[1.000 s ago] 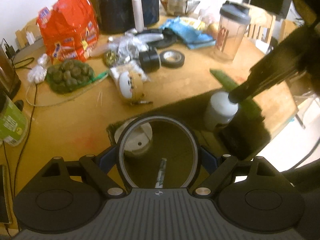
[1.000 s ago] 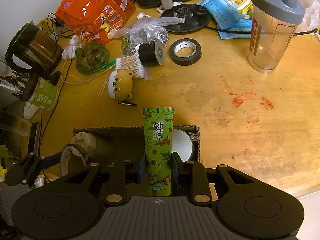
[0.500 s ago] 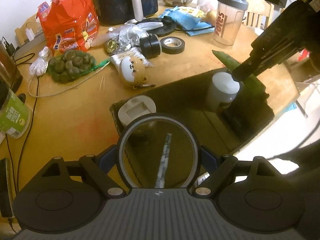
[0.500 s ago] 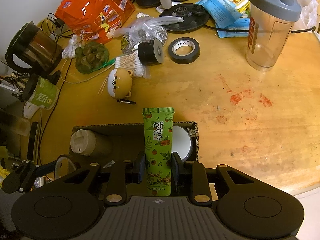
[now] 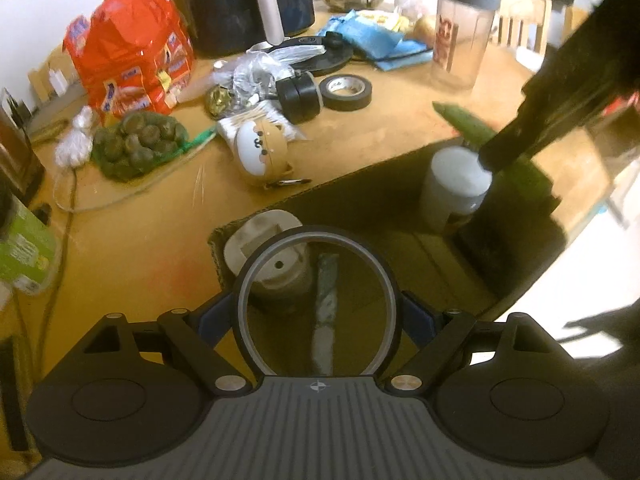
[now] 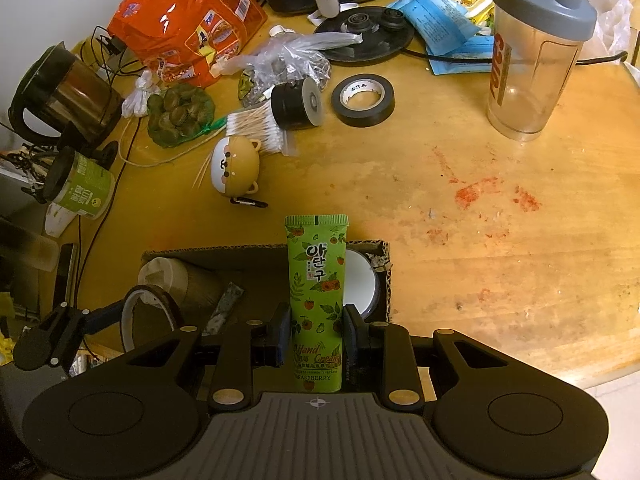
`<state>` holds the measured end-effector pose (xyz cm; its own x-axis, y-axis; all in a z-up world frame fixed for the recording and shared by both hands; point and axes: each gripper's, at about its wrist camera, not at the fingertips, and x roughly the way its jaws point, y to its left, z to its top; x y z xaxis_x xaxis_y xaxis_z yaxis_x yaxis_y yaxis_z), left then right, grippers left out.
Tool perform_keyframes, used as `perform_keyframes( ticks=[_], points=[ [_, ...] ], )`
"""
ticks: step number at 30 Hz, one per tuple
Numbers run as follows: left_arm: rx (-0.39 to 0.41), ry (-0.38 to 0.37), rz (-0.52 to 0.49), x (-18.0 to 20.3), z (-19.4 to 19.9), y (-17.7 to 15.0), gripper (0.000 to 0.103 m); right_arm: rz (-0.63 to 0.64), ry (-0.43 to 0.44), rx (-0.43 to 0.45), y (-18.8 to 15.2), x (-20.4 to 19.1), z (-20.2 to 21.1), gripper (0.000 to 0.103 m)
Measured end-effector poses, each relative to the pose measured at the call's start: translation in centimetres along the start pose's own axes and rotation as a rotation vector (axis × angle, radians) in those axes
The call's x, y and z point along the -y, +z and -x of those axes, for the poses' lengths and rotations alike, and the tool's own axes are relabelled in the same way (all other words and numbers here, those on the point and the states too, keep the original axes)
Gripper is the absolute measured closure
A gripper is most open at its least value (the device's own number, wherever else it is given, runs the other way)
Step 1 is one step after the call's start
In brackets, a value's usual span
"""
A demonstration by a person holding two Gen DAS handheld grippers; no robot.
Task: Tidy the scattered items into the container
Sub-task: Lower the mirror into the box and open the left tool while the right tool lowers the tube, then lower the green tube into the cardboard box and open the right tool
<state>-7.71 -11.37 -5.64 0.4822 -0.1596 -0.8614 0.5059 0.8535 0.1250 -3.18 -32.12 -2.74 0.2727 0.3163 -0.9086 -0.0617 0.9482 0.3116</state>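
Note:
A cardboard box sits at the table's near edge. In it are a beige lidded cup, a white-lidded jar and a silvery sachet. My right gripper is shut on a green hand cream tube, held upright over the box's right part. My left gripper grips a clear ring-shaped roll across its width, low over the box's left part; the cup and sachet show through it. From the right wrist, the left gripper is at lower left.
Scattered on the wooden table: a bear-shaped case, cotton swabs, a black cylinder, a black tape roll, a shaker bottle, a net of chestnuts, an orange bag, a kettle. Table edge runs lower right.
My left gripper has sunk a little toward the box with the ring in it and rolled slightly. The right gripper and the tube have stayed still.

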Motion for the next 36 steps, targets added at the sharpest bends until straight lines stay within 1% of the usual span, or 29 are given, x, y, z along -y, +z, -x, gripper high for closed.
perform_keyframes(
  ticks=[3,8,17,28,30,32,36],
  points=[
    [-0.015,0.001,-0.03,0.4,0.0,0.0,0.013,0.009,0.0,-0.007,-0.1,0.0,-0.1,0.073],
    [-0.031,-0.009,0.003,0.1,0.1,0.0,0.009,0.026,-0.002,-0.028,-0.6,-0.1,-0.3,0.073],
    [-0.062,-0.039,0.083,-1.1,0.2,0.2,0.008,0.038,-0.002,-0.065,-1.3,-0.5,-0.9,0.073],
    [-0.059,-0.066,0.081,-1.3,0.3,0.7,0.008,-0.004,-0.012,-0.095,-2.0,-0.2,-1.5,0.073],
    [-0.058,-0.067,0.082,-1.4,0.4,0.7,0.008,-0.027,-0.012,-0.103,-2.0,0.0,-1.7,0.07],
    [-0.059,-0.067,0.088,-1.7,0.4,0.8,0.009,-0.048,-0.011,-0.108,-2.1,0.2,-1.8,0.057],
    [-0.061,-0.071,0.101,-2.0,0.3,0.9,0.008,-0.069,-0.011,-0.101,-2.0,0.4,-1.8,0.055]
  ],
)
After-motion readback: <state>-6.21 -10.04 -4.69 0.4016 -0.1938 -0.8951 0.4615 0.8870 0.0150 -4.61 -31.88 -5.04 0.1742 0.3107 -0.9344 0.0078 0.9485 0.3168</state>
